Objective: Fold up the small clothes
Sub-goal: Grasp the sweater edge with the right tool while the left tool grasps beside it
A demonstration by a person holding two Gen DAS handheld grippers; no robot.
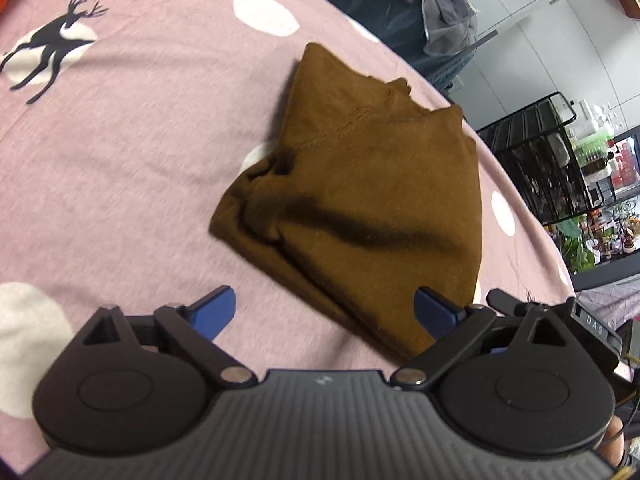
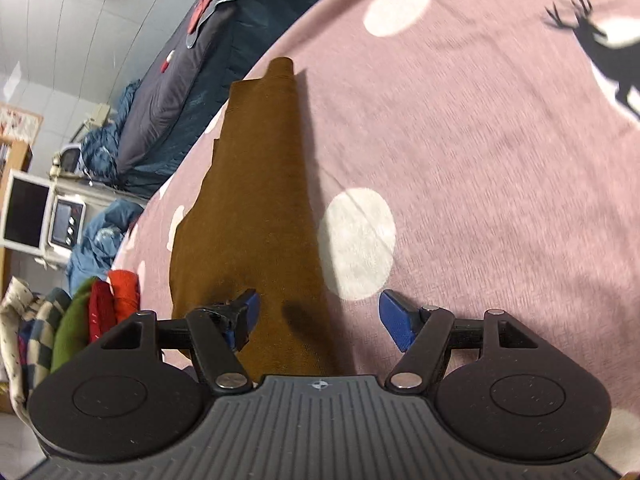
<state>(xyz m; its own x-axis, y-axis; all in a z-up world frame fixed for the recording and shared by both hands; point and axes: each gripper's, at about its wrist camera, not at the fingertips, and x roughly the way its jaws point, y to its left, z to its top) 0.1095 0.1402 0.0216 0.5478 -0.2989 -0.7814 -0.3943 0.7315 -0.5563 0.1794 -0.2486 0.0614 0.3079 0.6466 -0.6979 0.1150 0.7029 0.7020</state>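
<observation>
Here, in the left wrist view, the left gripper (image 1: 326,312) hangs over a pink bedsheet (image 1: 140,168) with its two blue fingers (image 1: 216,308) spread wide and nothing clamped between them. A folded brown garment (image 1: 360,200) lies on the sheet from the centre of the picture toward five o'clock; its near edge runs in between the fingers and passes just under the right-hand one, though no pad presses on it. A dark crease crosses the cloth near its middle. The sheet is printed with white dots (image 1: 264,14) and, at ten o'clock, a black deer (image 1: 52,48). At one o'clock a dark quilt (image 1: 400,4) is heaped beyond the bed, and at three o'clock stands a black wire rack (image 1: 536,160) with cluttered shelves behind it. In the right wrist view, the right gripper (image 2: 320,316) is likewise released, its blue fingers (image 2: 396,320) standing far apart. The brown garment (image 2: 256,208) stretches as a long strip from six o'clock up toward twelve o'clock; the left-hand finger sits over its surface and the right-hand one over bare sheet (image 2: 480,184), beside a white dot (image 2: 358,242). At eight o'clock a pile of clothes (image 2: 80,320) in green, red and checks lies off the bed, and at nine o'clock a white microwave (image 2: 40,216) stands.
</observation>
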